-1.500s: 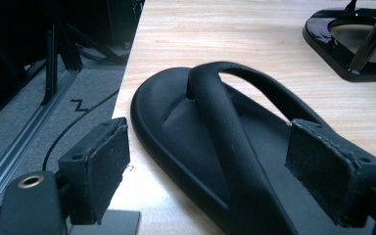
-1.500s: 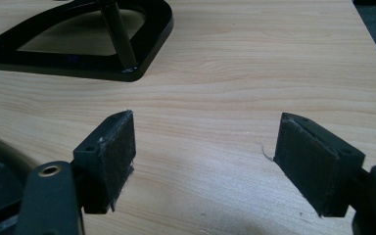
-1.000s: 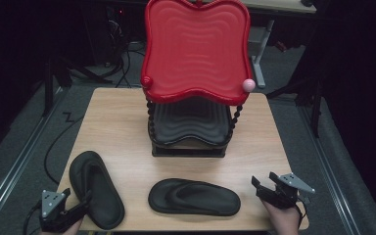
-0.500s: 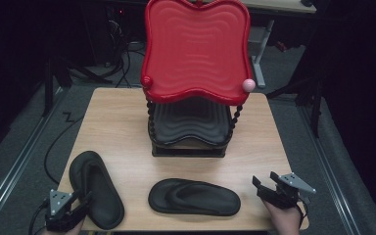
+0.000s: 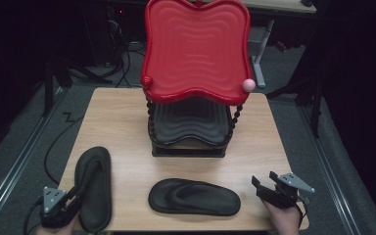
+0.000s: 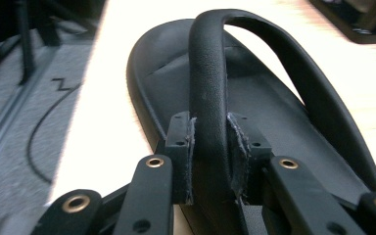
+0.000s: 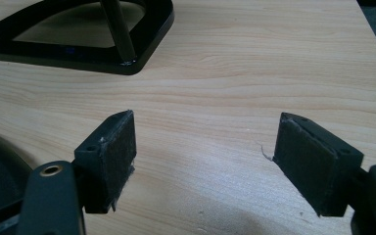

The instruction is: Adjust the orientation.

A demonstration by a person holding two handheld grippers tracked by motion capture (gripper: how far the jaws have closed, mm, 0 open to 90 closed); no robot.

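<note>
At the desk's (image 5: 127, 122) front left corner lies a black flip-flop (image 5: 94, 188). The left gripper (image 6: 210, 156) has just been closing its jaws, and they now pinch the flip-flop's strap (image 6: 206, 78) between their pads. Near the front right corner, the right gripper (image 7: 203, 161) hovers with jaws spread wide over bare wood.

Table (image 5: 127, 105): sandals (image 5: 194, 197) (two), rack (image 5: 188, 149)

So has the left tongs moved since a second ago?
Yes. The left tongs have crept forward, away from the table's near edge, onto the left sandal; the jaws have just been closing and now pinch its strap.
</note>
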